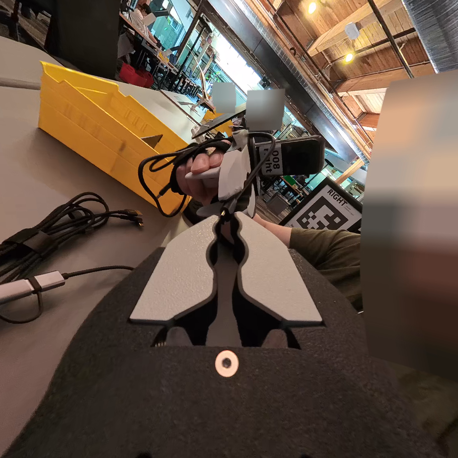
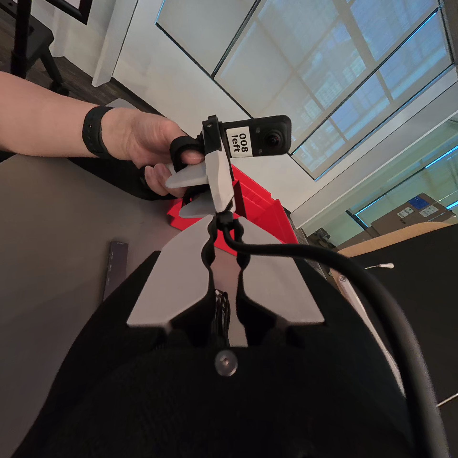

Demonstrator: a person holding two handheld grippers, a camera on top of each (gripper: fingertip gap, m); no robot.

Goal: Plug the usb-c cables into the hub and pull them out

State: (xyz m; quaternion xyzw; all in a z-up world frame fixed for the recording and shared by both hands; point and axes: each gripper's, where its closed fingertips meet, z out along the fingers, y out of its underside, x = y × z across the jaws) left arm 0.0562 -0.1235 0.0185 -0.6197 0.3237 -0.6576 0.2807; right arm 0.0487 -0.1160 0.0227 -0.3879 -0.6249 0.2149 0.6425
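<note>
Tongs of the right hand (image 2: 224, 221) are clamped on the black moulded housing of a usb-c plug (image 2: 223, 218), with both pads against it. The plug's cable (image 2: 309, 250) sweeps back past the right side of the tool. The left tongs (image 1: 226, 216) are nearly together, and the plug's metal tip sits right at their mouth. Whether their pads press on it I cannot tell. Both tools are raised above the tabletop (image 2: 49, 223), tip to tip.

The cable looks light and limp, with a braided or rubbery jacket, so it will trail and tug but weighs almost nothing. The plug is small, stiff and smooth. The housing is probably the place to hold it, gripped square so it cannot pivot. The thin metal tip would likely slip or get scuffed, and the cord would only bend. Pushing in and pulling out should run straight along the plug's axis, or the port could suffer.

Only the right wrist view shows a dark slim bar (image 2: 116, 267) lying flat on the tabletop, probably the hub, well below the plug, with a red bin (image 2: 267, 210) behind. Only the left wrist view shows the plug's bright tip, the cable looping over the right tool, a strapped bundle of spare cables (image 1: 49, 223), a silver adapter (image 1: 37, 285) with its own lead, and a yellow bin (image 1: 99, 124).
</note>
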